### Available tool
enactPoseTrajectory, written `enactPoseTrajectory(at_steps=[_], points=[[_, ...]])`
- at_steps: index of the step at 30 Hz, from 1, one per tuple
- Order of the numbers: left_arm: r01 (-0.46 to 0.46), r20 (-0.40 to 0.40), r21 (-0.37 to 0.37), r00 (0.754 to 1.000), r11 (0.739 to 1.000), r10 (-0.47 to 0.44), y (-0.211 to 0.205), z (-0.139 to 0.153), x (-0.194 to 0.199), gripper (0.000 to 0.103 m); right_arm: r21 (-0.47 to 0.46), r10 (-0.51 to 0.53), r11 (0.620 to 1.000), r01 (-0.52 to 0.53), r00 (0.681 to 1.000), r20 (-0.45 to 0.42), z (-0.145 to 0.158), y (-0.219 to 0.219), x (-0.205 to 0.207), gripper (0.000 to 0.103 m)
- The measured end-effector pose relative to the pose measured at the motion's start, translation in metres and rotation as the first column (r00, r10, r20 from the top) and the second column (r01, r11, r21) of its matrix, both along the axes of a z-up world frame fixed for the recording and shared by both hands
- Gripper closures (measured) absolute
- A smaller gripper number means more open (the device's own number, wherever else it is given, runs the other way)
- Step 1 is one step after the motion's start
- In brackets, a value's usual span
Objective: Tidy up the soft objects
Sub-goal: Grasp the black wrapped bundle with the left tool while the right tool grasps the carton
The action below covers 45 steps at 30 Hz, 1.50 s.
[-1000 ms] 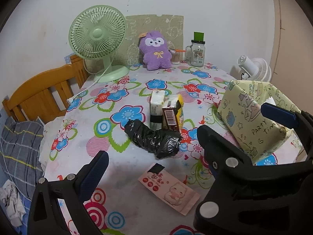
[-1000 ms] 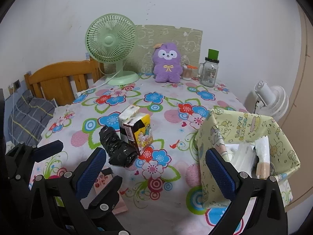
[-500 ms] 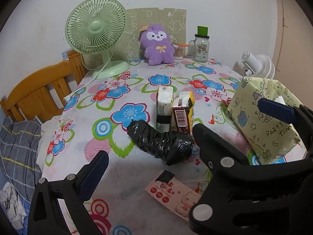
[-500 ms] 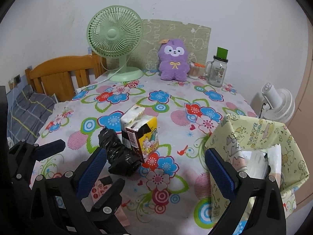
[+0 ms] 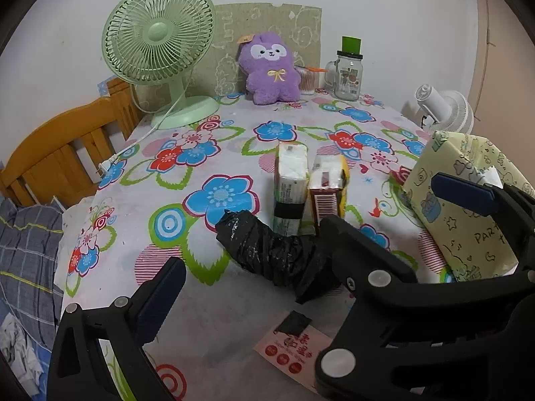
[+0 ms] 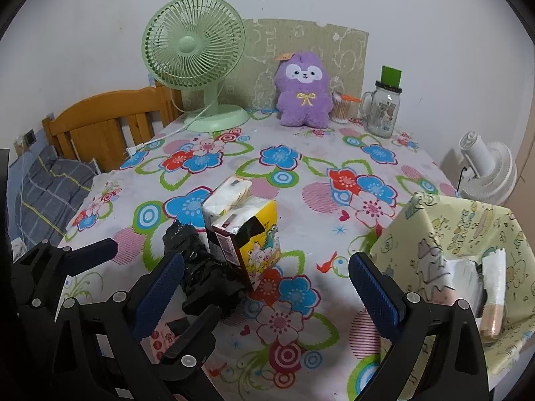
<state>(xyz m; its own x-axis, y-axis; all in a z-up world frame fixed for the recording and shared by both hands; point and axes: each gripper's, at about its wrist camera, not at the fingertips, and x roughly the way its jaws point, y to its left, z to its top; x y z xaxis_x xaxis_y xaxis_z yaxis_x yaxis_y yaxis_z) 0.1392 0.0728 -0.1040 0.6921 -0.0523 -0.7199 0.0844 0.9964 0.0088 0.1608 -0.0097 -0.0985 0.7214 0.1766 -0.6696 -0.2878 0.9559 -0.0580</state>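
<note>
A crumpled black plastic bag lies on the flowered tablecloth, touching two upright tissue packs, one white and one yellow with cartoons. A purple plush sits at the far edge. My left gripper is open just short of the black bag; its right finger is hidden behind my right gripper. My right gripper is open, with the yellow pack just beyond its fingertips. Nothing is held.
A pale yellow patterned bag at the right edge holds white packs. A flat pink packet lies close by. A green fan and a glass jar stand at the back; a wooden chair back is on the left.
Both grippers have moved forward toward the black bag and the tissue packs, which now look larger and closer. Nothing on the table has moved.
</note>
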Motion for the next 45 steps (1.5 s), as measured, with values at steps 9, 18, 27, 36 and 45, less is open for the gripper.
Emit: enactPoseTrajectory(at_steps=[9,18,27,36,45], points=[[0.004,-0.024,-0.014,1.0,1.0,-0.004,0.005,-0.008,0.016,0.0,-0.019,0.005,1.0,-0.005,1.0,0.002,-0.009,0.008,0.018,0.005],[0.022,-0.053,-0.02,0.998,1.0,-0.023,0.003,-0.018,0.032,0.0,-0.008,0.006,1.0,-0.006,0.999,-0.043,-0.024,0.007,0.039,0.018],[0.061,-0.066,-0.039,0.996,0.997,-0.063,-0.007,-0.026,0.042,0.0,0.024,0.048,0.999,-0.045,0.991,-0.129,-0.038,0.0,0.052,0.062],[0.106,-0.077,-0.06,0.991,0.993,-0.111,-0.02,-0.029,0.047,0.025,0.045,0.039,0.998,-0.032,0.987,-0.156,-0.041,-0.014,0.05,0.074],[0.13,-0.063,-0.031,0.989,0.991,-0.132,-0.034,-0.025,0.04,0.047,0.043,0.03,0.999,-0.024,0.988,-0.148,-0.038,-0.025,0.043,0.075]])
